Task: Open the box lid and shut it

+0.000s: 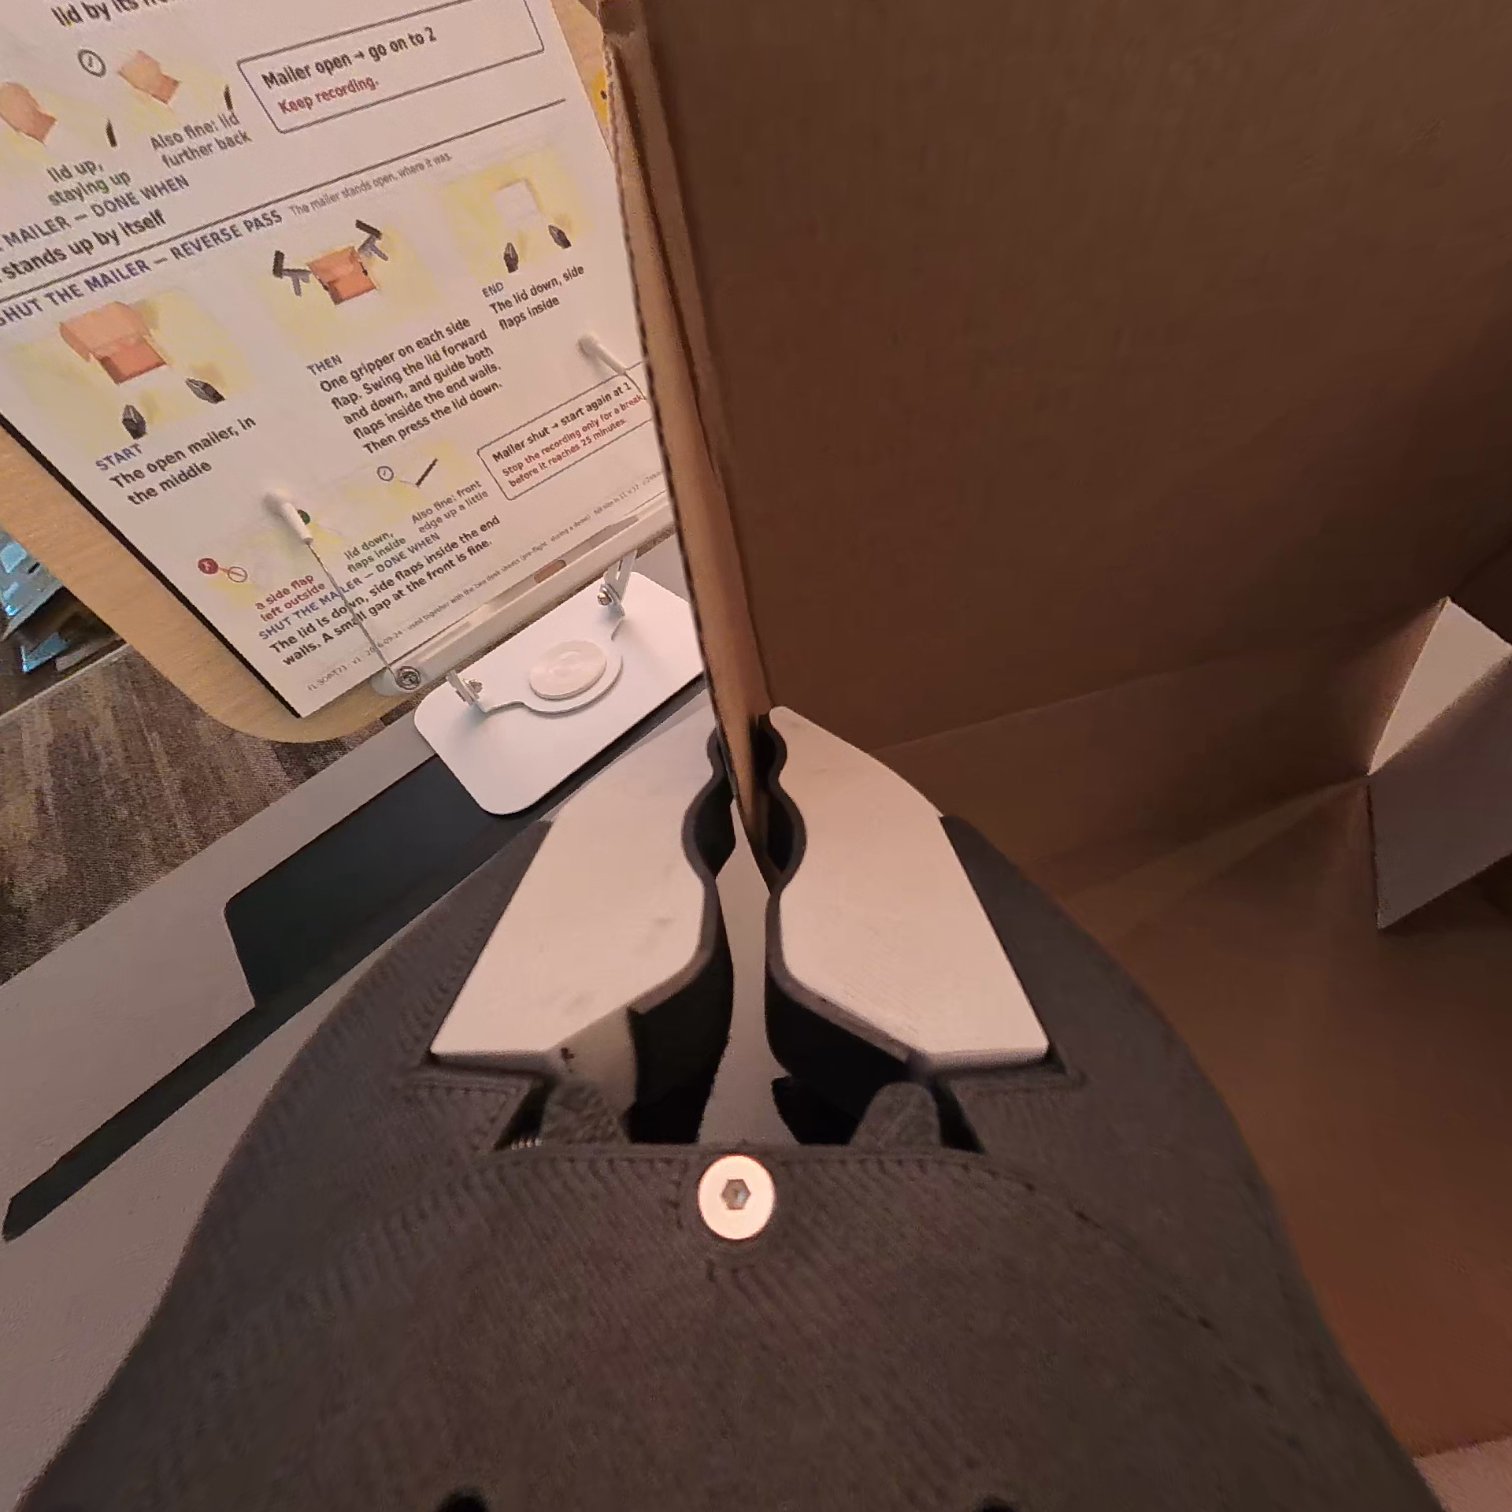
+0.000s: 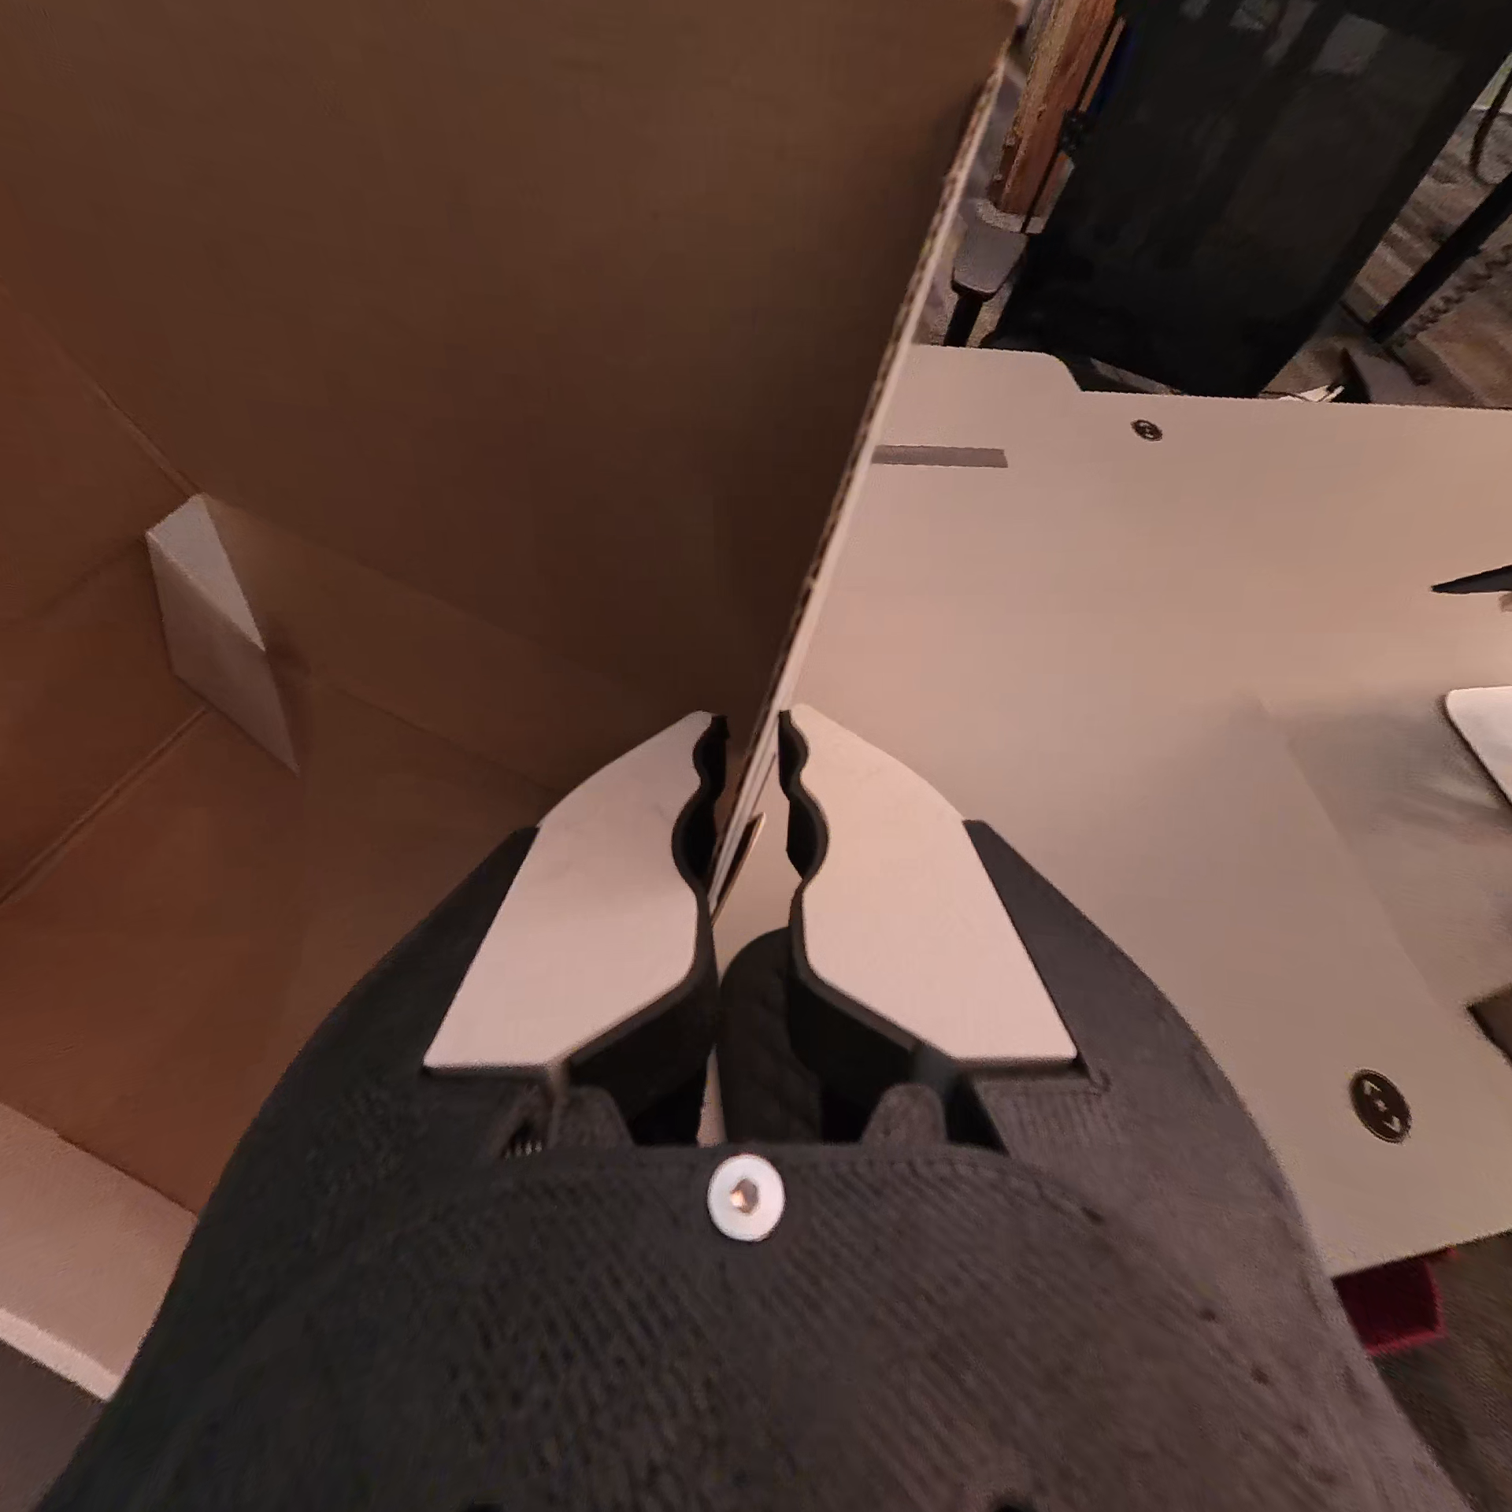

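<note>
While the box lid [image 1: 1064, 327] stands raised over the open box [image 1: 1227, 1023] on the worktop [image 2: 1145, 654], left tongs [image 1: 746, 736] clamp its left side flap edge. Right tongs [image 2: 753, 728] straddle the right side flap [image 2: 818, 654], slightly parted, one pad touching. Instruction sheet [image 1: 286, 327] stands on a stand behind left.

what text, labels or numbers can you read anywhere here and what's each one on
Instruction sheet on a white stand: printed headings, captions and boxed notes, legible, but I don't quote writing.
Its bottom fine-print line: too small to read.
Round black mark on the table: symbols only, too small.
box lid, left gripper, right gripper: no writing visible.
</note>
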Demonstrator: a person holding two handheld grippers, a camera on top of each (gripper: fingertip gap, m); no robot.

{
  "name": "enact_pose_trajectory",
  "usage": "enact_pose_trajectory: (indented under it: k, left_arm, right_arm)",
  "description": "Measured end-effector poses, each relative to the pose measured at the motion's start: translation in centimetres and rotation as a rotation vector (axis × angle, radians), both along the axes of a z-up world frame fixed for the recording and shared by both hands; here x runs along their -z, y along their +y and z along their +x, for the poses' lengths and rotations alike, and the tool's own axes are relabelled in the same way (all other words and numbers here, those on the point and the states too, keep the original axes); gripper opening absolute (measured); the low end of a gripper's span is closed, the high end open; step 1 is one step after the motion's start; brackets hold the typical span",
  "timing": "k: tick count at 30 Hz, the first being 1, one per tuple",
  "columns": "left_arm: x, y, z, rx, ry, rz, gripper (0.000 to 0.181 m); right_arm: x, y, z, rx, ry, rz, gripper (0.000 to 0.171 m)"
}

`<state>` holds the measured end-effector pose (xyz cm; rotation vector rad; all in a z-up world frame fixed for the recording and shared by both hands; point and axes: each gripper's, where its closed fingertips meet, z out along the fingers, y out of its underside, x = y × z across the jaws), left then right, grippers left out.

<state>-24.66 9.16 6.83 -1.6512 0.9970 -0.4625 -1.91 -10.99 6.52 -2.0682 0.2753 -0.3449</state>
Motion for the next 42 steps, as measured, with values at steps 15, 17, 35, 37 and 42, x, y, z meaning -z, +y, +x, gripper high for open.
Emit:
enact_pose_trajectory:
  k: [15,17,35,37,42]
  left_arm:
    - [-0.2,1.8,-0.9,-0.061,-0.031,0.026,0.003]
    - [-0.2,1.8,-0.9,-0.063,-0.022,0.036,0.003]
    - [-0.3,1.5,-0.5,-0.058,0.009,0.046,0.003]
    - [-0.2,1.6,-0.5,-0.06,0.014,0.045,0.003]
    - [-0.2,1.7,-0.6,-0.054,0.011,0.027,0.003]
  right_arm:
    - [0.0,4.3,0.9,-0.125,-0.071,0.04,0.015]
    - [0.6,4.2,0.7,-0.152,-0.05,0.013,0.019]
    - [4.7,-2.1,0.9,-0.222,0.186,0.219,0.057]
    - [5.3,-2.4,0.4,-0.244,0.276,0.237,0.059]
    - [5.1,-1.5,-1.4,-0.288,0.331,0.255,0.062]
